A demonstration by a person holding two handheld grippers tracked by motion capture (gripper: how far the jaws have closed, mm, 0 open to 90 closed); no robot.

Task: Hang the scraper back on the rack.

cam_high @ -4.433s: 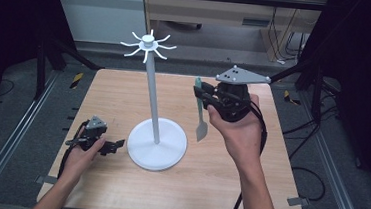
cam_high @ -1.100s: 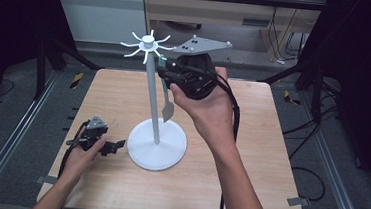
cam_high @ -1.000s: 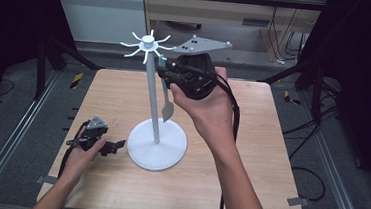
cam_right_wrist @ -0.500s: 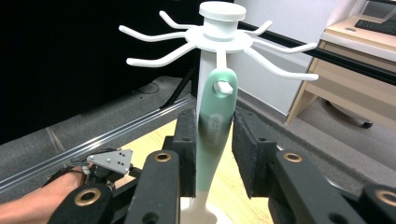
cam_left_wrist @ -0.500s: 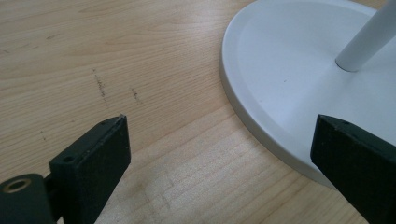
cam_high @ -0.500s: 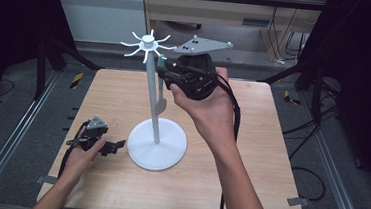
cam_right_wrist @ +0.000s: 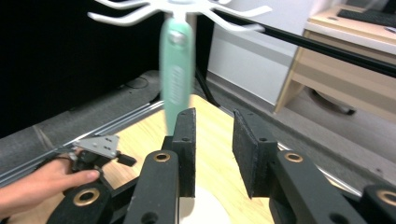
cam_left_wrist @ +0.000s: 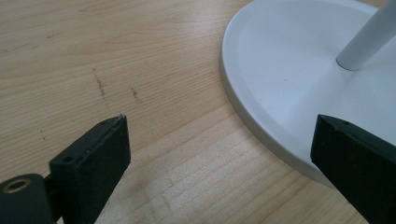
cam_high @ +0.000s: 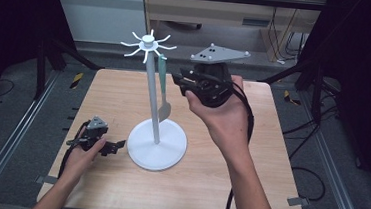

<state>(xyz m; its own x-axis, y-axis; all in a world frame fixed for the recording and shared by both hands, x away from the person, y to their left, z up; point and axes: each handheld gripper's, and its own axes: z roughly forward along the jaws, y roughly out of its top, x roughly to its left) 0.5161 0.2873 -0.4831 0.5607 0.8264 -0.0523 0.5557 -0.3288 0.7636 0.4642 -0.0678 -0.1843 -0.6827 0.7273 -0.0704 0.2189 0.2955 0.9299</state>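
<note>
Surface: one light wooden table (cam_high: 267,181) | Stand: one white metal rack with a round base (cam_high: 156,145) | Utensil: one pale green spatula (cam_high: 163,90) hangs from a top hook | Right gripper (cam_high: 181,79): jaws apart, empty, beside the spatula | Left gripper (cam_high: 115,145): jaws spread wide, resting on the table near the base

Right gripper (cam_high: 181,79) — black body, grey three-cornered plate on top with small dark screws at its corners; thick black cable trails from it along the forearm. In the right gripper view, its two flat black pads (cam_right_wrist: 186,140) sit on black links with brass-coloured pivot rings. Left gripper (cam_high: 115,144) — smaller in the high view, black with a grey metal plate and black cable. Both forearms bare; no sleeves visible.
</note>
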